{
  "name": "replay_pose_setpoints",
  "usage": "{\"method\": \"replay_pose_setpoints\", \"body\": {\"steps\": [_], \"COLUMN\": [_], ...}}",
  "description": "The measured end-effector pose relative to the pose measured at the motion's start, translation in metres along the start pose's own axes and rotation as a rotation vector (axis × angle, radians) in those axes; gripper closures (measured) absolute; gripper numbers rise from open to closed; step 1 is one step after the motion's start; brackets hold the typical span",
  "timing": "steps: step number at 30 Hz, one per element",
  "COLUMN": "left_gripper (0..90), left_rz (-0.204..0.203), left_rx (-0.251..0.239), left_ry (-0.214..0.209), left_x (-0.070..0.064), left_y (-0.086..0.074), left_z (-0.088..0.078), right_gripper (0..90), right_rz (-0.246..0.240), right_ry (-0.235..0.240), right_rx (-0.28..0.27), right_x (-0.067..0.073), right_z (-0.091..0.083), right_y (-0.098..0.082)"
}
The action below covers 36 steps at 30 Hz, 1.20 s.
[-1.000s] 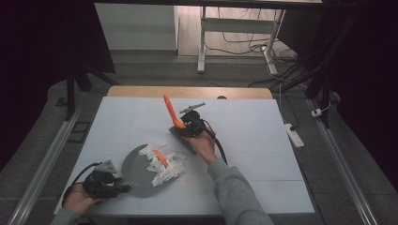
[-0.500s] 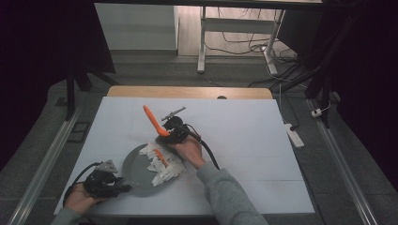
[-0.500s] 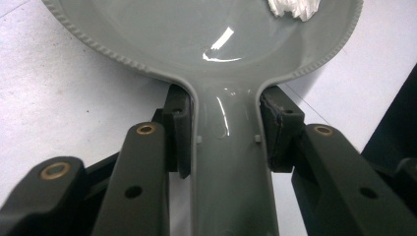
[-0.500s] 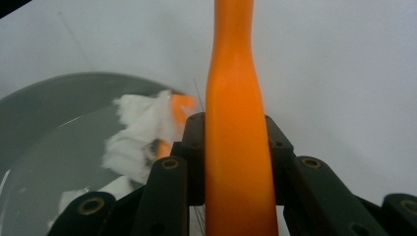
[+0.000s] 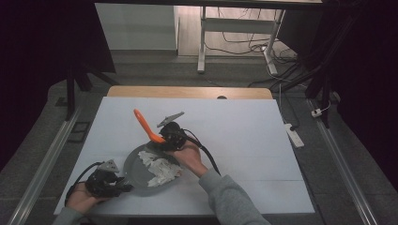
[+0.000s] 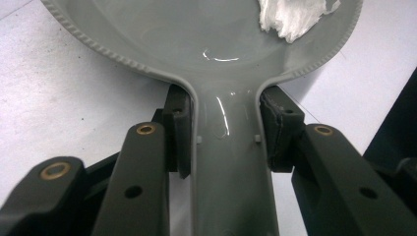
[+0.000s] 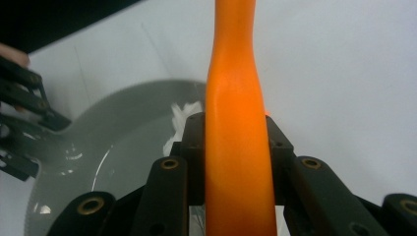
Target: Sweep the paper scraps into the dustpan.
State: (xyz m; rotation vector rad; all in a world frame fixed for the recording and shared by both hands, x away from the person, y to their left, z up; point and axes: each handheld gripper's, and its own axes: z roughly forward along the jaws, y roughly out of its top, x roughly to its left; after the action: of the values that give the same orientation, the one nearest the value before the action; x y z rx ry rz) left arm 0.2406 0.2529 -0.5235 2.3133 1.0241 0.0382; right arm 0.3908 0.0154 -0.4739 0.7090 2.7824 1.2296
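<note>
the left tongs (image 5: 123, 183) clamp the handle of the grey pan (image 5: 141, 174), which sits on the white bench (image 5: 244, 140) near its front left corner with white scraps (image 5: 159, 168) inside. the right tongs (image 5: 162, 140) hold an orange tool (image 5: 146, 125) by its handle, tilted up over the pan's far rim.

two black hand-held tools, grey sleeves

each tool (image 5: 101, 182) (image 5: 171, 138) has black linked jaws with brass-coloured pivot pins, dark pads (image 6: 178, 129), a grey three-cornered top plate and a trailing black cable; the person's sleeve (image 5: 230, 199) is grey.
</note>
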Motion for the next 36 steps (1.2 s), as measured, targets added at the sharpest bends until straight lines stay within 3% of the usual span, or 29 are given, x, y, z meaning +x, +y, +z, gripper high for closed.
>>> {"method": "replay_pose_setpoints", "body": {"steps": [4,9,15,18,22,27,36], "left_gripper": [61.8,61.8,61.8,61.8,61.8,61.8,61.8], "left_rz": [0.012,0.011,0.014,0.015,0.016,0.017,0.018], "left_rx": [0.001,0.001,0.003,0.003,0.003,0.003,0.003], "left_ry": [-0.008,-0.008,-0.007,-0.009,-0.009,-0.009,-0.01], "left_x": [-0.001,-0.002,-0.003,-0.003,-0.003,-0.003,-0.003], "left_y": [0.0,0.0,0.002,0.002,0.002,0.002,0.002], "left_z": [0.001,0.001,0.002,0.002,0.002,0.002,0.002], "right_gripper": [70.3,70.3,70.3,70.3,70.3,70.3,70.5], "right_rz": [0.032,0.073,0.106,0.132,0.151,0.152,0.082], "right_ry": [-0.027,-0.065,-0.137,-0.151,-0.169,-0.18,-0.12], "right_rx": [-0.064,-0.107,-0.11,-0.109,-0.088,-0.036,0.0], "right_x": [-0.009,-0.022,-0.039,-0.047,-0.054,-0.056,-0.029], "right_z": [-0.018,-0.036,-0.048,-0.05,-0.047,-0.03,0.001], "right_y": [-0.001,-0.009,-0.02,-0.026,-0.031,-0.034,-0.027]}}
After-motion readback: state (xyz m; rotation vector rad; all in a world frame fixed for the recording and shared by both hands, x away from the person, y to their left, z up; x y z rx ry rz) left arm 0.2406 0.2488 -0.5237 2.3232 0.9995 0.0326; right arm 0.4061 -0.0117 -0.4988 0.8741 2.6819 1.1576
